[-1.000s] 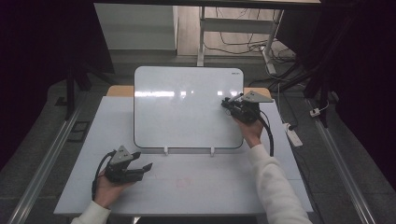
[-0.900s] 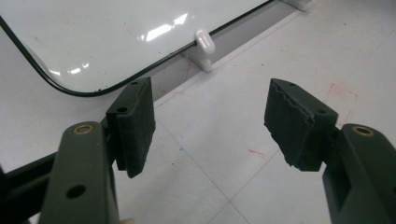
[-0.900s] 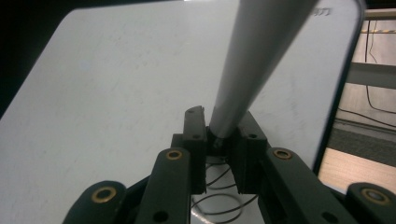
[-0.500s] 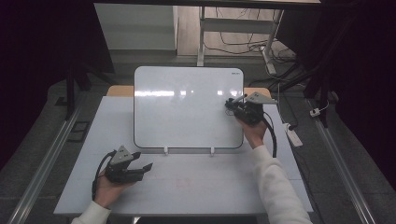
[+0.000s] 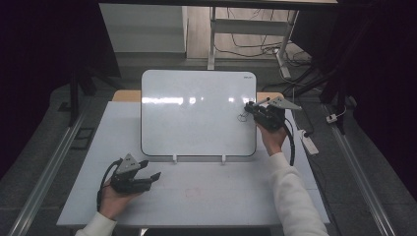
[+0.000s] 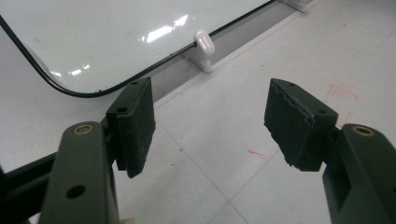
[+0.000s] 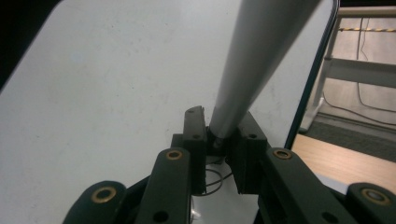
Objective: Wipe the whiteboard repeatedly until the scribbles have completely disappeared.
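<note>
Right gripper (image 5: pixel 253 109) clenched on marker (image 7: pixel 261 65), tip at whiteboard (image 5: pixel 196 113) near right edge, small scribble (image 5: pixel 242 117) there. Left gripper (image 5: pixel 147 178) released, resting on table (image 5: pixel 206 196), 2 jaws apart.

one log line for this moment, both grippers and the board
right gripper: shut on marker, tip at whiteboard | left gripper: open, empty, over table | small dark scribble on board
</note>
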Available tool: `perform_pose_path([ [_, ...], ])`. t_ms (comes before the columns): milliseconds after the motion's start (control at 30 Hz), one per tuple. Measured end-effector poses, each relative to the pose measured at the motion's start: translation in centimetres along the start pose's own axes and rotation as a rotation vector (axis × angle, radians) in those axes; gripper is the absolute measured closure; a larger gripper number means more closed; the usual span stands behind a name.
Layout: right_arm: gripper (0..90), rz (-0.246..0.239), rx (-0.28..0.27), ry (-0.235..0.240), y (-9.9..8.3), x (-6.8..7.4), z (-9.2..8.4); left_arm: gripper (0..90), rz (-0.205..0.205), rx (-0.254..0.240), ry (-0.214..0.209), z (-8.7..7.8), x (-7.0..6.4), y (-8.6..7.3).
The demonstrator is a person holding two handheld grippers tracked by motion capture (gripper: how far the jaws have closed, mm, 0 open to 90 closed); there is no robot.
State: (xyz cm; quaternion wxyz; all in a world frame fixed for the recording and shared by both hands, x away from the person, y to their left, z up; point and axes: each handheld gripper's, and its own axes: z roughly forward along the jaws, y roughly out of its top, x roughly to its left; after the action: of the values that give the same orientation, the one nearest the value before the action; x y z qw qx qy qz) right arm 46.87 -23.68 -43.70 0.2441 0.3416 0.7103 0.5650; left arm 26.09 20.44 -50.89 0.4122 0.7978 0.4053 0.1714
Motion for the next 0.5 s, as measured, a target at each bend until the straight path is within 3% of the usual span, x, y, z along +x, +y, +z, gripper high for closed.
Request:
perform_pose_path([
  [100,77.8,-0.12,0.07,0.047,-0.4,1.9,0.4,34.1,-0.002,0.006,-0.002,0.2,0.1,0.1],
  [133,77.8,-0.15,0.077,0.038,-0.3,2.1,0.4,34.1,-0.003,0.009,0.0,0.3,0.1,0.1],
  [167,77.7,-0.135,0.068,0.036,-0.1,1.6,0.4,34.0,-0.003,0.01,-0.001,0.3,0.0,0.1],
  [267,77.7,-0.028,-0.006,-0.045,0.9,-0.9,-0.1,34.0,0.003,0.01,-0.001,0.3,-0.1,0.1],
  [333,77.7,0.002,-0.021,-0.06,1.3,-1.5,-0.1,34.0,0.004,0.005,-0.002,0.2,-0.2,0.1],
  [400,77.7,-0.014,-0.015,-0.059,1.3,-1.1,0.0,34.0,0.0,0.002,-0.001,0.2,0.0,0.1],
  [433,77.8,-0.079,0.027,0.007,0.9,0.2,0.5,34.1,-0.002,0.006,-0.001,0.3,0.1,0.1],
  [500,77.7,-0.122,0.047,0.028,0.8,0.7,0.7,34.0,-0.002,0.009,-0.002,0.4,0.1,0.1],
])
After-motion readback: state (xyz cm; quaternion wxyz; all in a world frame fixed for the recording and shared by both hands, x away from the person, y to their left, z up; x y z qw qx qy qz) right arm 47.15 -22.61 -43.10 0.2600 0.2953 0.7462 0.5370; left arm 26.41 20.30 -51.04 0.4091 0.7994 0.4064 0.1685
